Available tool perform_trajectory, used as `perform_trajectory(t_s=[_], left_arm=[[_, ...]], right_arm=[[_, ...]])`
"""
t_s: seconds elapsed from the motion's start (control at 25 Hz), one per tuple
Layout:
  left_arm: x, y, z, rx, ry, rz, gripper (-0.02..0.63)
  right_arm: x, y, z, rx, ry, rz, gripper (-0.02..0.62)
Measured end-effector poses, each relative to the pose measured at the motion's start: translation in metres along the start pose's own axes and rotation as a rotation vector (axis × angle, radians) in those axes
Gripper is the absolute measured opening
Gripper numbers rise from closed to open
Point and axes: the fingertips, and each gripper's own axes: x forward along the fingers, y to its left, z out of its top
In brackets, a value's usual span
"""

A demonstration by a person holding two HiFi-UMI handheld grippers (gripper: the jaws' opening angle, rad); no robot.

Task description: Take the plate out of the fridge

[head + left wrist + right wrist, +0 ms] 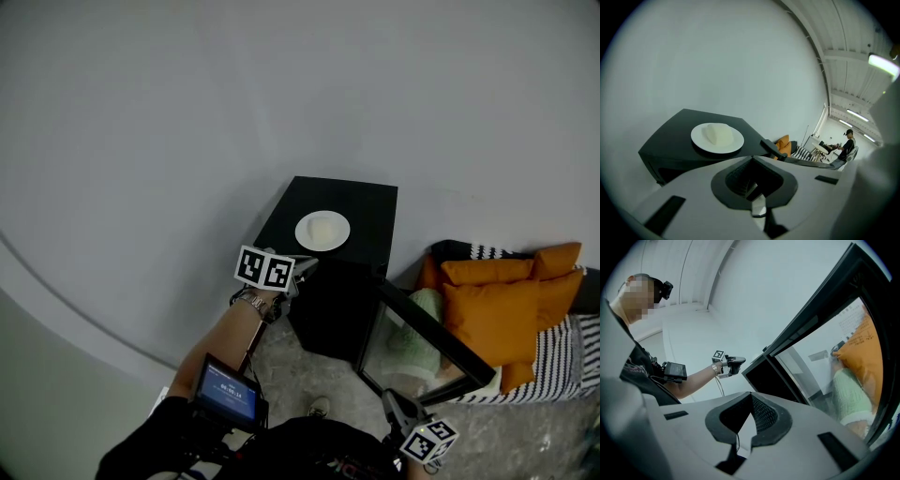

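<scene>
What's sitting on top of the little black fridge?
A white plate with a pale lump of food on it. The plate hides the fridge top beneath it.

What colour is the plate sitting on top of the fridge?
The plate is white; the left gripper view shows it best.

sleeve (150,436): was black | left arm (230,339): wore small blue screen (226,392), shiny wristband (251,302) | left gripper (304,266), right gripper (390,402): carried black-and-white marker cubes (264,269)
</scene>
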Motion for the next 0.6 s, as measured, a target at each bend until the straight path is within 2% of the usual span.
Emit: perform_trajectory(t_s=[0.24, 0.4, 0.48, 0.6], left_arm=[[-0.039, -0.049, -0.04, -0.114, -0.128, -0.174, 0.006], [-0.068, -0.077, -0.094, -0.135, -0.175, -0.205, 0.006], [-0.085, -0.101, -0.119, -0.14, -0.203, -0.245, 0.006], [-0.104, -0.135, -0.155, -0.155, -0.201, -0.299, 0.006]], right_arm=[[-0.016, 0.013, -0.018, -0.025, 0.069, 0.051, 0.008], [-0.028, 0.025, -0.04, -0.034, 0.138, 0.099, 0.008], [-0.034, 0.032, -0.05, -0.025, 0.173, 0.119, 0.008], [-0.036, 0.043, -0.059, -0.017, 0.213, 0.14, 0.008]])
